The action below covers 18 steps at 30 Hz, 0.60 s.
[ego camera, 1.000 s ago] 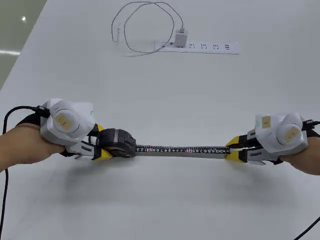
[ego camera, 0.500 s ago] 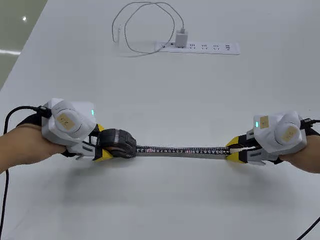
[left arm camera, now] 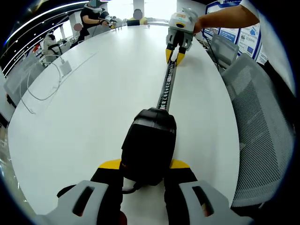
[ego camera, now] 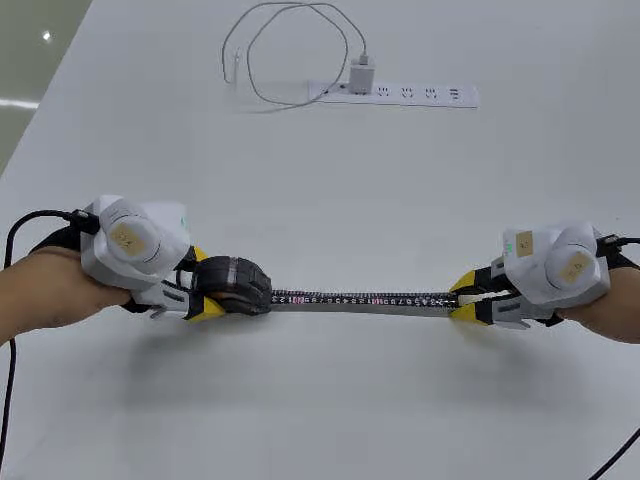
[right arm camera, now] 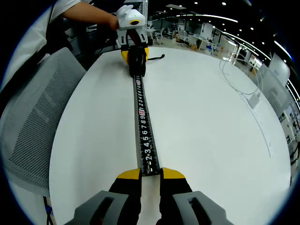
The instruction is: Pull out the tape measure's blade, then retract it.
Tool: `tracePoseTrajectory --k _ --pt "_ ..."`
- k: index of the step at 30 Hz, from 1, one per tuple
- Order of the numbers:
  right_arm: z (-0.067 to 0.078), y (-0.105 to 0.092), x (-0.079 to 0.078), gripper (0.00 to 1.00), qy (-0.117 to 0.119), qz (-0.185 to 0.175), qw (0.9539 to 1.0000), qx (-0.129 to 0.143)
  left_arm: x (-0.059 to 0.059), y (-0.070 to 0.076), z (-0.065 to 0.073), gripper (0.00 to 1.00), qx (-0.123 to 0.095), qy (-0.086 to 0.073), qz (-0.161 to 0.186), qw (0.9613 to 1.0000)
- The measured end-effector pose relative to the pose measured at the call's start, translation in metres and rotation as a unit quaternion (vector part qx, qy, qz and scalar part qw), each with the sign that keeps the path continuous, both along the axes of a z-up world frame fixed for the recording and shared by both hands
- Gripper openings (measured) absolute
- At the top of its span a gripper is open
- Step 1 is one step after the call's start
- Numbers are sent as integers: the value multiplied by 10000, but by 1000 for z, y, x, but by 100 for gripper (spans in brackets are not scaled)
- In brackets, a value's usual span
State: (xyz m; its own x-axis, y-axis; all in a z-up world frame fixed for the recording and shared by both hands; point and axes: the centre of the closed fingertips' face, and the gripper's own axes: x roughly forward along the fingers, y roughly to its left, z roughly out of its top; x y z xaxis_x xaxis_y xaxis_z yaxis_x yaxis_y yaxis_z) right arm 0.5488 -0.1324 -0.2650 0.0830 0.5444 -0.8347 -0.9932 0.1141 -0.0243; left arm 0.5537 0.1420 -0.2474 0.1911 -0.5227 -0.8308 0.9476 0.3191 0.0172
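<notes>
White and smooth, the long oval counter (ego camera: 320,180) ran under everything, and a grey mesh-backed chair (left arm camera: 262,117) stood at its edge. At the far side lay a white plastic power strip (ego camera: 420,94) with a thin white cable (ego camera: 290,40) looped beside it.

The left claw (ego camera: 206,283), grey-white plastic with yellow tips, was clamped on the black, rounded, rubbery-looking tape measure case (ego camera: 235,285), which sat low on the counter near the person. The right claw (ego camera: 465,297) was pinched shut on the end of the narrow, dark, metal-looking blade (ego camera: 360,299). Printed with pale numerals, the blade was drawn out in a straight line between the two claws.

The pull-out step looked done, or nearly so. Retraction should come next. That would call for the right claw to carry the blade end back toward the case under control, rather than letting the springy strip snap home.
</notes>
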Motion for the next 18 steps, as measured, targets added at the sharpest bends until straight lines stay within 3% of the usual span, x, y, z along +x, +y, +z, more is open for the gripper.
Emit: tracePoseTrajectory --k 11,18 --pt "1 -1 -1 11 4 0 10000 7 -1 -1 1 30 -36 21 51 10000" --pt "5 5 -1 17 93 -153 9998 104 -1 -5 3 36 -76 36 60 9999"
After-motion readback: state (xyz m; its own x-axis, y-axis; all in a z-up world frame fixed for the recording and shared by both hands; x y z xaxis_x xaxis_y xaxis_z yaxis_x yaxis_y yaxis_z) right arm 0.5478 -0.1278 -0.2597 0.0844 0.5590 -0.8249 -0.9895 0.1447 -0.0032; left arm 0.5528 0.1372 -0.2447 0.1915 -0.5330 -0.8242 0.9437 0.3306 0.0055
